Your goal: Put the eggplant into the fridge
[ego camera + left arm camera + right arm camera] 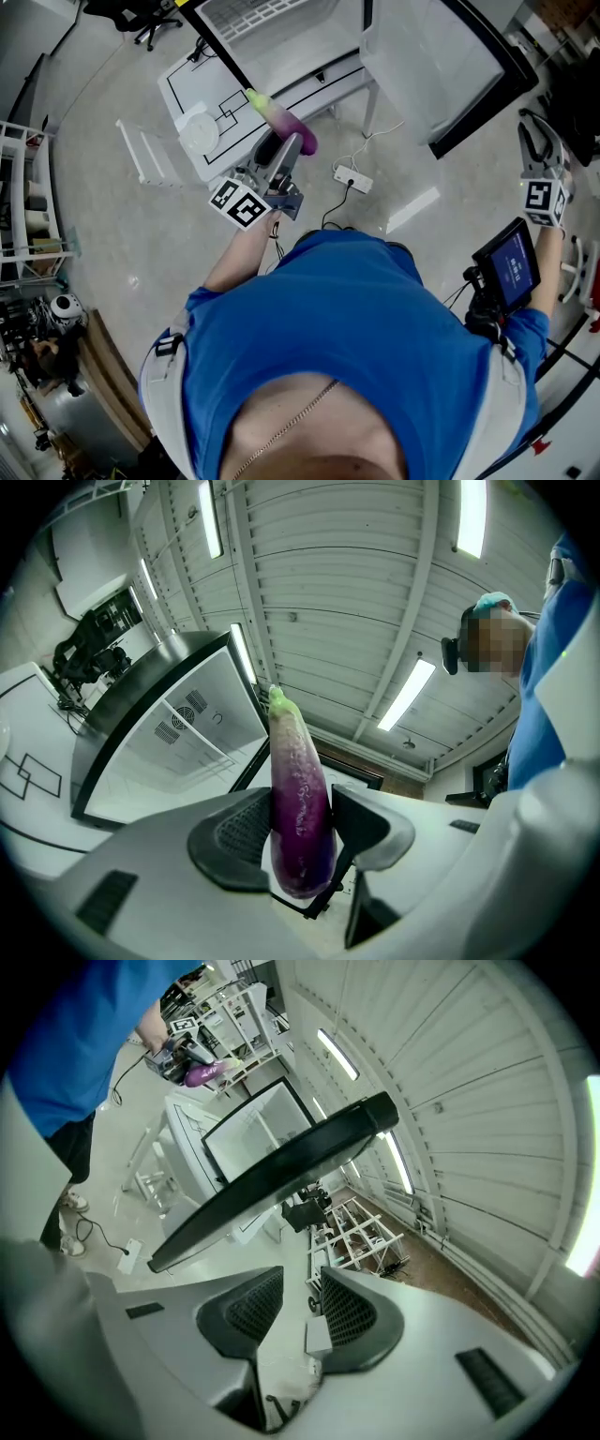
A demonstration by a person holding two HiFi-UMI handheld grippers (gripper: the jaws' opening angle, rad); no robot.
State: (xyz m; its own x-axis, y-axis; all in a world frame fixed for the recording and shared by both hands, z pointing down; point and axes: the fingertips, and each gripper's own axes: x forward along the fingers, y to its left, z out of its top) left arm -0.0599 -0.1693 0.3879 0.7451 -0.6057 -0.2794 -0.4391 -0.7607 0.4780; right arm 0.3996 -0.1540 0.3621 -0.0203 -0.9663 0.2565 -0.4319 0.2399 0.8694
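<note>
In front of the open fridge, the left gripper is clamped on the eggplant. Its two pads press the purple lower part from either side, and the green stem end projects forward, away from the gripper. This grip probably serves the task: the long free end can lead into the compartment while the gripper body stays outside. The eggplant is in the air above the near corner of the white table, just short of the fridge opening and not yet inside.

The right gripper has its jaws apart with nothing between them; only floor and distant racks show through the gap. It hangs at the person's right, beside the outer edge of the door. That position probably keeps one tool free for the door once the eggplant is stowed.

The door stands wide open, so the white interior is exposed and the path in looks unobstructed.

Count of items:
- Eggplant: one.
- Grippers: two, one loaded, one empty.
- Fridge: one, with one door, open.
- Table: one.
- Power strip on the floor: one.
</note>
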